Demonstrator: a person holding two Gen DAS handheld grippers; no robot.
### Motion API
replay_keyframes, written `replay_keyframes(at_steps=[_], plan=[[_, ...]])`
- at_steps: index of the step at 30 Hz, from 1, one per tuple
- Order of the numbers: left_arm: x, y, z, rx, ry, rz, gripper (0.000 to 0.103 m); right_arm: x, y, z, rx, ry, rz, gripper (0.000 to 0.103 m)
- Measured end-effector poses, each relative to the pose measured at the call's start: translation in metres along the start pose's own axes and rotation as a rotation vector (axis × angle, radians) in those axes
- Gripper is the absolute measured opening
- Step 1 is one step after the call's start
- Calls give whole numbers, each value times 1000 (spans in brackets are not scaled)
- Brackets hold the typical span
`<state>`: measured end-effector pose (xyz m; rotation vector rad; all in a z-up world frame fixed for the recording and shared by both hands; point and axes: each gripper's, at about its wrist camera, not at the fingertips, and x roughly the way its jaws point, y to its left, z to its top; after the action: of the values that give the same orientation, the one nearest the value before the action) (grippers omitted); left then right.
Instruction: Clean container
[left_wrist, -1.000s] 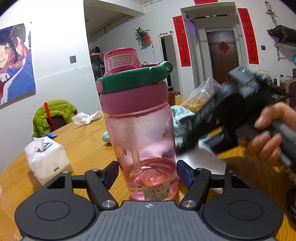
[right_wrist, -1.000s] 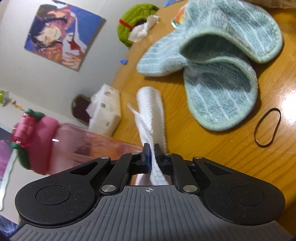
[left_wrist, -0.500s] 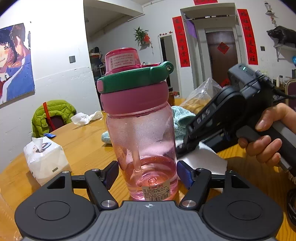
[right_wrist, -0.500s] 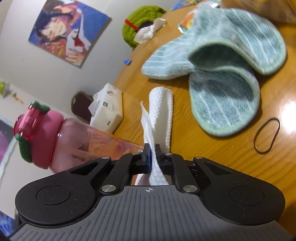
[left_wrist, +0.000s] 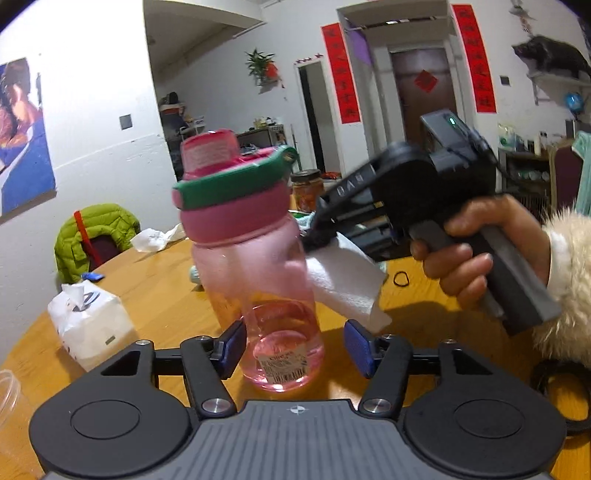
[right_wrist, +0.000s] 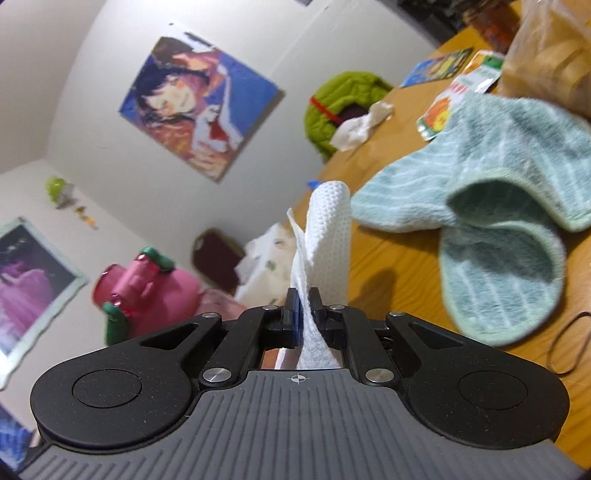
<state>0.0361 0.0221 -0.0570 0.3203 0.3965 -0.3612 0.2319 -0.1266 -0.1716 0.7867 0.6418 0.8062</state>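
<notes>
Item: pink water bottle (left_wrist: 258, 266), translucent, pink screw collar, green flip lid; leaning toward the left of the left wrist view, its labelled base resting on the wooden table (left_wrist: 155, 295), a little liquid pooling at the bottom

Left gripper (left_wrist: 293, 349): fingers (left_wrist: 231, 347) are sitting either side of the bottle's base; the left pad is touching the wall, the right pad is standing clear with a visible gap, so nothing is being gripped

Right gripper (right_wrist: 303, 319): fingers are pinching shut on a folded white paper towel (right_wrist: 328, 229); a person's hand (left_wrist: 476, 254) is working the handle, and the towel is lying against the bottle's right side

Step in hand: wiping the outside wall of the bottle, judged as mid-task

Next move calls for: steadying the tilting bottle from the left, then drawing the towel along the wall without tipping it further

Also present: tissue pack (left_wrist: 88, 325), teal cloth (right_wrist: 491, 221), rubber band (left_wrist: 401, 278)
</notes>
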Motion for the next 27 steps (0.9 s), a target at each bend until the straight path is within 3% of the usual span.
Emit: replay_keyframes(at_steps=[5,8,13,16,19,21,24,27], plan=[[11,5,-5,3,-34,38,64,-4,4,3,-30,53,7,9],[19,12,-6,-15,-42,69,64,-11,7,5,-52,143,8,9],[25,20,-7,-52,-31,72,65,-6,34,-11,-223,265,-10,9],[32,17,-6,-29,-8,82,67,-7,37,-13,-249,258,-47,9],[32,13,-7,-17,0,89,68,-17,32,-9,-222,162,-54,11],[30,13,-7,-27,-2,83,68,-19,26,-6,-201,146,-60,13],[28,12,-7,-26,-3,85,68,-13,28,-9,-277,178,-209,40],[29,12,-7,-24,-1,87,69,-12,38,-15,-395,141,-376,45]])
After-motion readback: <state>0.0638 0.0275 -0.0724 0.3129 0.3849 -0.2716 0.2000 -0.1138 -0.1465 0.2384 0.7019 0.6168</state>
